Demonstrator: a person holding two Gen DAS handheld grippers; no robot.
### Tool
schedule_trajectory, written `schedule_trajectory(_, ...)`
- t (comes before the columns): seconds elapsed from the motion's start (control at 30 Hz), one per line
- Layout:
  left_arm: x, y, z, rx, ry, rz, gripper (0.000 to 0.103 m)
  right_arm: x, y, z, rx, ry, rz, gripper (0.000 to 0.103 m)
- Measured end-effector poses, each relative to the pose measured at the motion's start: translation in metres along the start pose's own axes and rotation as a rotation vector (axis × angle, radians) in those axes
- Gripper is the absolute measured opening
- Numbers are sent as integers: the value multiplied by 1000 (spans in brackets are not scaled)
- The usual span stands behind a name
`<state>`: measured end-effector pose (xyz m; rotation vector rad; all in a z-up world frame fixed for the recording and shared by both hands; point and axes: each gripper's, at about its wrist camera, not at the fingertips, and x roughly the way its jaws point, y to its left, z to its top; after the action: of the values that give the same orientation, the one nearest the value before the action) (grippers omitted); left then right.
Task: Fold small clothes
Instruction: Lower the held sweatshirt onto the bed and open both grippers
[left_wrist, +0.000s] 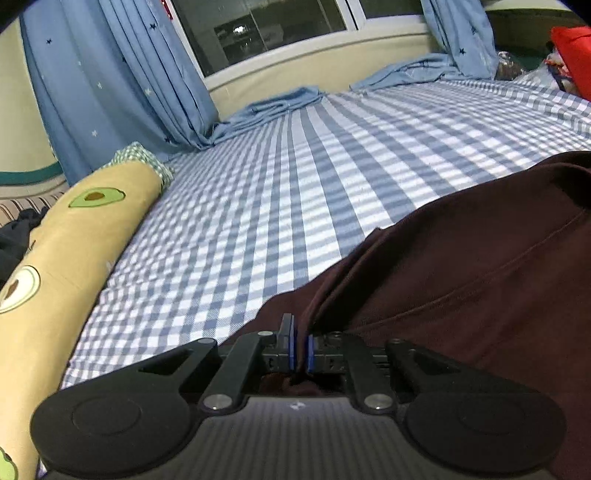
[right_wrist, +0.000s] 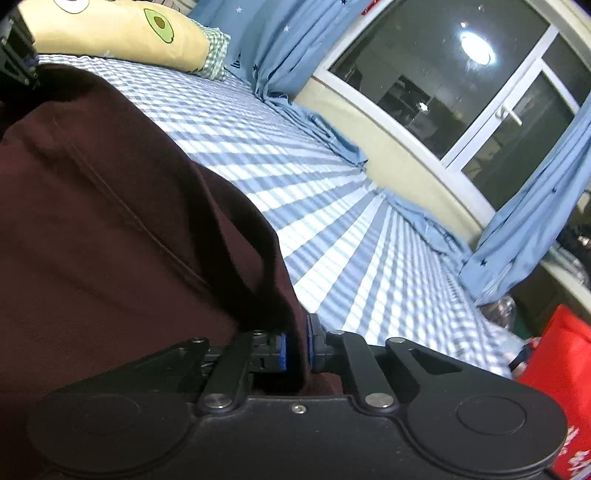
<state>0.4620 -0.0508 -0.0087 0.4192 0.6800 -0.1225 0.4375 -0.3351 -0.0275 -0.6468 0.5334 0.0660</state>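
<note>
Left wrist: left tongs and right tongs each pinch the maroon garment's edge.

Checked bed with maroon garment, pillow

1. In the left wrist view, the checked sheet lay bare through mid-frame.
2. An avocado-print bolster bounded the left edge.
3. Blue curtains and a window wall closed the top.
4. A maroon garment covered the lower right.
</note>
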Motion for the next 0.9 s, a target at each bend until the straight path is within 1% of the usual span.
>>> schedule_trajectory(0.03, 2, 0, 2, -9, 6, -5, 11, 2, -1, 1, 7, 0, 4, 18)
schedule_trajectory(0.1, 0, 5, 2, -51, 21, -24, 18, 5, -2, 0, 30, 2, 12, 32)
schedule_trajectory(0.13, 1, 11, 4, -82, 31, -43, 19, 5, -3, -2, 50, -1, 21, 35)
schedule_trajectory(0.17, 3, 18, 6, -120, 41, -68, 21, 7, -6, -2, 72, -5, 29, 42)
schedule_trajectory(0.2, 4, 26, 7, -156, 51, -90, 26, 7, -12, -2, 100, -13, 41, 51)
schedule_trajectory(0.23, 5, 32, 9, -192, 61, -107, 29, 8, -18, -2, 126, -14, 48, 56)
schedule_trajectory(0.3, 6, 44, 9, -251, 70, -122, 47, 8, -27, -5, 170, -17, 50, 75)
schedule_trajectory(0.33, 6, 50, 8, -277, 70, -127, 51, 8, -31, -6, 191, -18, 42, 79)
schedule_trajectory(0.37, 7, 56, 7, -302, 72, -130, 59, 8, -35, -8, 209, -19, 33, 86)
schedule_trajectory(0.4, 9, 62, 6, -323, 76, -133, 66, 7, -39, -10, 225, -20, 21, 91)
schedule_trajectory(0.47, 10, 73, 5, -359, 85, -147, 74, 7, -47, -14, 254, -14, -4, 95)
schedule_trajectory(0.53, 11, 84, 4, -395, 92, -176, 78, 8, -53, -19, 284, -6, -18, 97)
schedule_trajectory(0.6, 12, 97, 5, -438, 106, -209, 86, 11, -62, -23, 322, 3, -32, 98)
schedule_trajectory(0.7, 8, 108, 6, -471, 86, -240, 91, 15, -71, -28, 365, 22, -44, 98)
schedule_trajectory(0.73, 6, 111, 7, -477, 72, -231, 93, 16, -72, -29, 367, 26, -56, 99)
schedule_trajectory(0.8, -1, 120, 7, -499, 37, -201, 101, 19, -72, -31, 370, 34, -74, 100)
schedule_trajectory(0.9, -8, 133, 7, -532, 14, -187, 101, 25, -72, -35, 376, 47, -88, 100)
